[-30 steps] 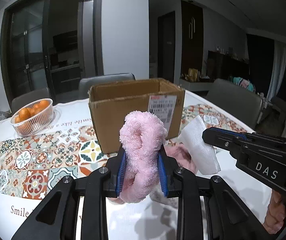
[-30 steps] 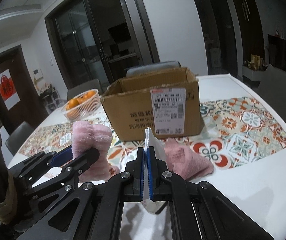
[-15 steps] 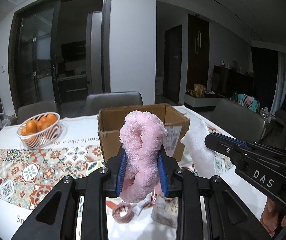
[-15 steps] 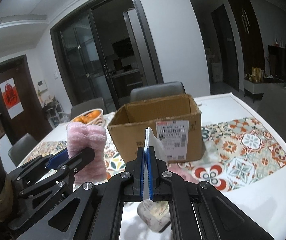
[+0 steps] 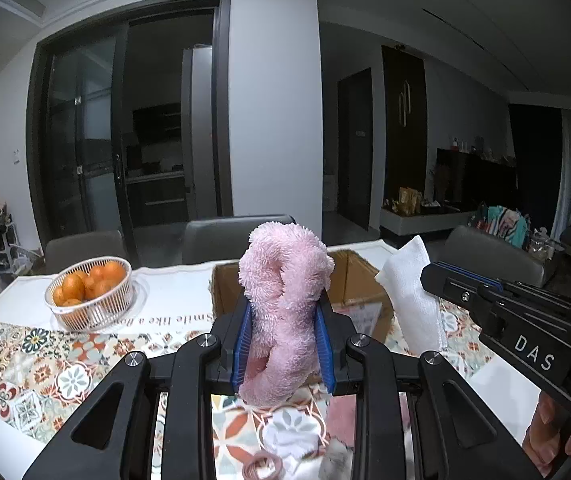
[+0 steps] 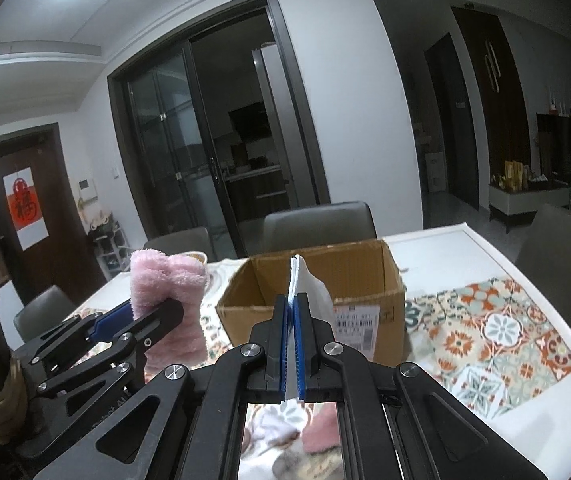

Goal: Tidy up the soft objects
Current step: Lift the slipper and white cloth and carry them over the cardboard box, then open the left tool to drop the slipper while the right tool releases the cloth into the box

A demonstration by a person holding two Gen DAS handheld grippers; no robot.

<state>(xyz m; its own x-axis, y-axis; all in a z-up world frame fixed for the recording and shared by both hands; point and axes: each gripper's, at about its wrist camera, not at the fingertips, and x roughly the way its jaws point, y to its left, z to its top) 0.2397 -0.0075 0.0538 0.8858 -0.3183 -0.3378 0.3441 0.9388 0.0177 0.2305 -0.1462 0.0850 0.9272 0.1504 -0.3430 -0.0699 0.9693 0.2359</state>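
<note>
Left gripper [image 5: 285,344]: clenched on a pink fluffy cloth [image 5: 281,316], which stands bunched between the 2 blue pads and rises above them.
Right gripper [image 6: 293,344]: pads pressed almost together on a thin white folded cloth [image 6: 305,284], whose upper edge sticks up past the fingertips.
Change: both grippers have risen with their loads over the last second; the table now sits lower in both wrist views, and the open top of the cardboard box [image 6: 349,276] shows where earlier mainly its front wall was seen.
Box position: directly ahead of both grippers, on the patterned tablecloth [image 6: 505,332], beside a white basket of oranges [image 5: 89,292].
Meaning for task: judged as the carry step; both cloths now look high enough to clear the box rim.
Remaining items: a pink piece [image 6: 319,428] and other small soft items lie on the table below the grippers, not yet collected.
</note>
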